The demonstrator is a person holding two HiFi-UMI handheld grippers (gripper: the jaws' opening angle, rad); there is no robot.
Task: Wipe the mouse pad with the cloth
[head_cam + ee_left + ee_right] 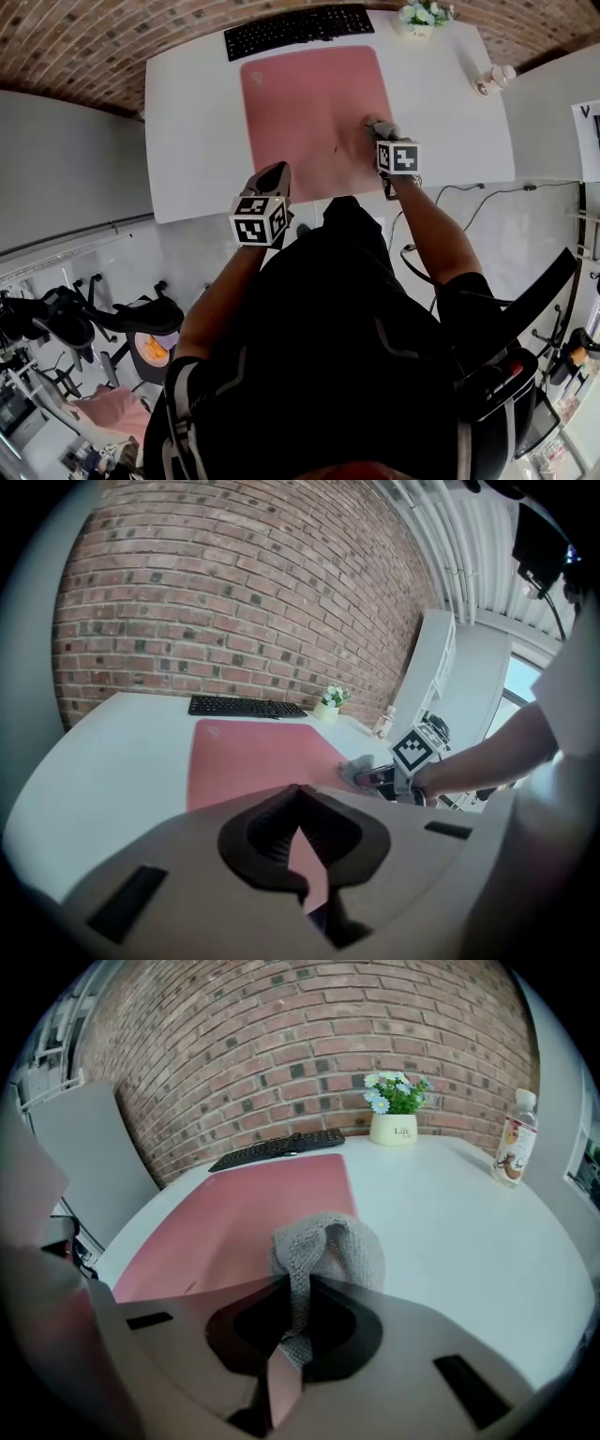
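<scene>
Now | your right hand-held gripper [298, 1288] pinches the soft, limp cloth [328, 1246] by a fold, at the mouse pad's [305, 103] 3 o'clock | left hand-held gripper [302, 822] closed, empty.

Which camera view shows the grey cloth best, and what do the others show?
The right gripper view: the cloth fills its centre, pinched between the right gripper's jaws, weave visible. The head view shows only a small grey lump at the mouse pad's right edge; the left gripper view shows it small and distant.
</scene>
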